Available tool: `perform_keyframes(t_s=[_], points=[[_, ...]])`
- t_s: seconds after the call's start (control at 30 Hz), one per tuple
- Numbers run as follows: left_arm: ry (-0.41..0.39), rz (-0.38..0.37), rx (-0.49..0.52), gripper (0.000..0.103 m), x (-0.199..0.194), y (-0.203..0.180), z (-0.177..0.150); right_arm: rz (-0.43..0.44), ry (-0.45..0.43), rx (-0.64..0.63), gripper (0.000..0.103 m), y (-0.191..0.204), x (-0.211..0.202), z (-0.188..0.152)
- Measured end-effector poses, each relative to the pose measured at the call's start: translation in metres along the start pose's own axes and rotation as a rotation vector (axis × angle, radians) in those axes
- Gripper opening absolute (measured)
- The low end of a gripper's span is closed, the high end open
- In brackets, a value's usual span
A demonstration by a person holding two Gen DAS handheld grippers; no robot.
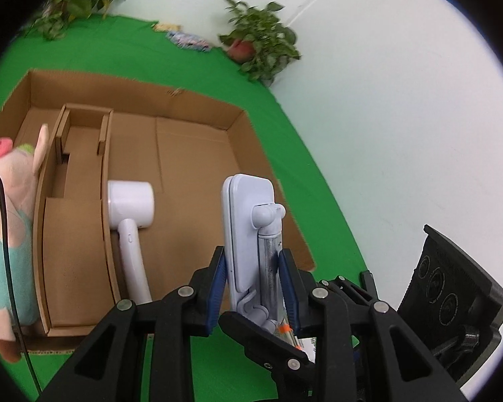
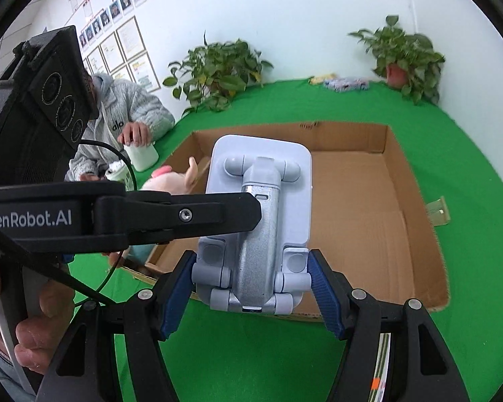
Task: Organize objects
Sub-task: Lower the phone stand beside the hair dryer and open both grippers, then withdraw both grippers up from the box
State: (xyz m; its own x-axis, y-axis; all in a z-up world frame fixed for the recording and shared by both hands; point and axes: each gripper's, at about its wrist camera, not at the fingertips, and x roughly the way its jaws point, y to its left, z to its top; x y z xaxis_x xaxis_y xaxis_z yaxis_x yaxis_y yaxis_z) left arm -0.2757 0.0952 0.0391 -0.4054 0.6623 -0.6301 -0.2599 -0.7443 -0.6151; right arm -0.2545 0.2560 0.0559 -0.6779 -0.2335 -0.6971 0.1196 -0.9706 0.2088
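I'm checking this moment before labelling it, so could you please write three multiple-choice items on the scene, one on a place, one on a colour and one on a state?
1. Where does the white hair dryer lie?
A. Inside the cardboard box
B. On the green cloth outside the box
C. Between the plants

2. What colour are the gripper pads?
A. Red
B. Blue
C. Yellow

3. How is the pale folding phone stand held?
A. It lies free on the cloth
B. By the left gripper alone
C. By both the left gripper and the right gripper

Answers:
1 A: it rests on the box floor beside a cardboard divider.
2 B: blue ribbed pads line the fingers.
3 C: the left clamps its metal stem, the right its base.
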Motion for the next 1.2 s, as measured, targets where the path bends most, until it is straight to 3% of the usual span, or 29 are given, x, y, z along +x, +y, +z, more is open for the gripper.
perform_keyframes(t_s=[0.2,0.53,0.63,0.8,0.97,1.07,1.2], points=[[0.075,0.042,-0.065,0.029,0.033,0.029,0.005,0.048,0.127,0.036,0.064,-0.018,0.059,0.000],[0.176,0.099,-0.117,0.030,0.067,0.057,0.002,0.082,0.267,0.130,0.064,-0.050,0.114,-0.014],[0.190,0.179,-0.088,0.030,0.063,0.056,0.003,0.074,0.289,0.124,0.064,-0.048,0.117,-0.016],[0.137,0.164,-0.089,0.030,0.035,0.057,0.007,0.024,0.335,0.088,0.066,-0.040,0.127,-0.019],[0.065,0.174,-0.067,0.030,-0.004,0.056,0.002,0.072,0.328,0.115,0.066,-0.039,0.123,-0.013],[0.012,0.208,-0.062,0.030,-0.023,0.059,-0.004,0.046,0.326,0.120,0.065,-0.042,0.123,-0.010],[-0.079,0.321,-0.021,0.030,-0.054,0.062,-0.019,0.007,0.323,0.143,0.060,-0.043,0.127,-0.013]])
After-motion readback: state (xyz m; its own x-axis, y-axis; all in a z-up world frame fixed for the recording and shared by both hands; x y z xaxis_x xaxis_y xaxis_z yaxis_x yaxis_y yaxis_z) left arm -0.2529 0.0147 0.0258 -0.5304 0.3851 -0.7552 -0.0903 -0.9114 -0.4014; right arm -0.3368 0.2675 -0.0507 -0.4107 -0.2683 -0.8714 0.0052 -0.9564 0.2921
